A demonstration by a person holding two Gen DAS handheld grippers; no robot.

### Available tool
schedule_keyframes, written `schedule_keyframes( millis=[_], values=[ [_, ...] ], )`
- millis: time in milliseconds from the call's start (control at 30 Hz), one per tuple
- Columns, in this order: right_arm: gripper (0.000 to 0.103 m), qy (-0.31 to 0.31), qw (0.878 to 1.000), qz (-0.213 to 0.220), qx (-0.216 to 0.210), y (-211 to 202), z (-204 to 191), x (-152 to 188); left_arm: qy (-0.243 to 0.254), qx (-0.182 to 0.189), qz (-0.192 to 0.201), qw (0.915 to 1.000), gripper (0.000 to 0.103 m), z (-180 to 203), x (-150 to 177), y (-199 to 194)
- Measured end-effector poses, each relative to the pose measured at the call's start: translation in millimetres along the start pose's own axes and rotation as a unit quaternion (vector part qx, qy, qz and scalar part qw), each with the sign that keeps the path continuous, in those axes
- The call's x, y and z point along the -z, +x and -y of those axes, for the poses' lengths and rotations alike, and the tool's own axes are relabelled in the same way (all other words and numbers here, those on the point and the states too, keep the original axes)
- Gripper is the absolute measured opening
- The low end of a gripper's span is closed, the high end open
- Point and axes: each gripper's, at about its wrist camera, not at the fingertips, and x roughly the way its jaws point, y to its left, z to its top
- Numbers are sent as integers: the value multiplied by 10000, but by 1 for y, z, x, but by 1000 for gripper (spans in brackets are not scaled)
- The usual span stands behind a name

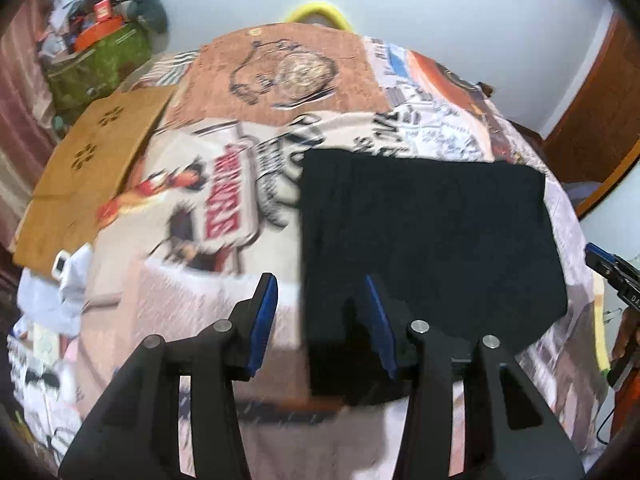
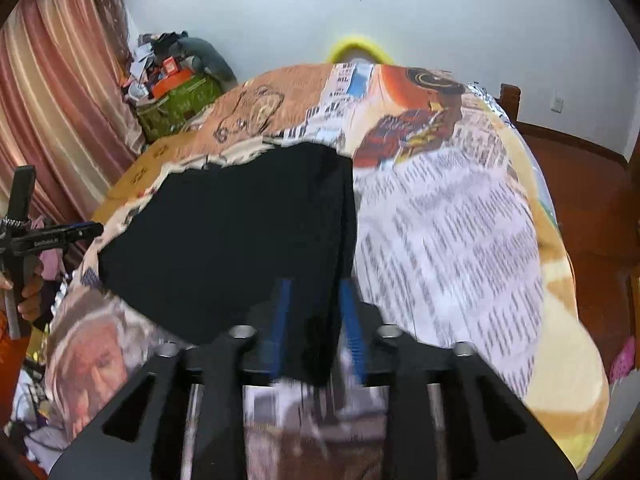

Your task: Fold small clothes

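Black cloth lay flat on the printed sheet, filling the centre-right of the left wrist view and the centre-left of the right wrist view. Left gripper had its 2 fingers wide apart over the cloth's lower-left edge. Right gripper had its fingers partly apart, straddling the cloth's lower-right corner. Cardboard lay at the left of the left wrist view.
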Motion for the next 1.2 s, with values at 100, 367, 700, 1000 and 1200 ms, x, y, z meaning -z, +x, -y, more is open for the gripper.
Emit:
schedule_keyframes(
  millis=[100, 367, 700, 1000, 1200],
  values=[
    [34, -61, 9998, 15, -174, 16, -3, -15, 176, 175, -34, 9997, 45, 16, -24, 23],
    [34, -477, 9941, -411, -886, 70, -33, -38, 570, 742, -547, 9941, 45, 44, -58, 89],
    [34, -1036, 9944, -182, -129, 104, -39, -54, 227, 424, -572, 9972, 41, 23, -68, 115],
    [34, -503, 9965, -358, 566, 70, 8, -34, -303, -449, -419, 9977, 42, -25, -51, 95],
    [49, 64, 9988, -238, 429, 28, 22, -14, -338, -253, -276, 9987, 63, -40, -31, 56]
  ],
)
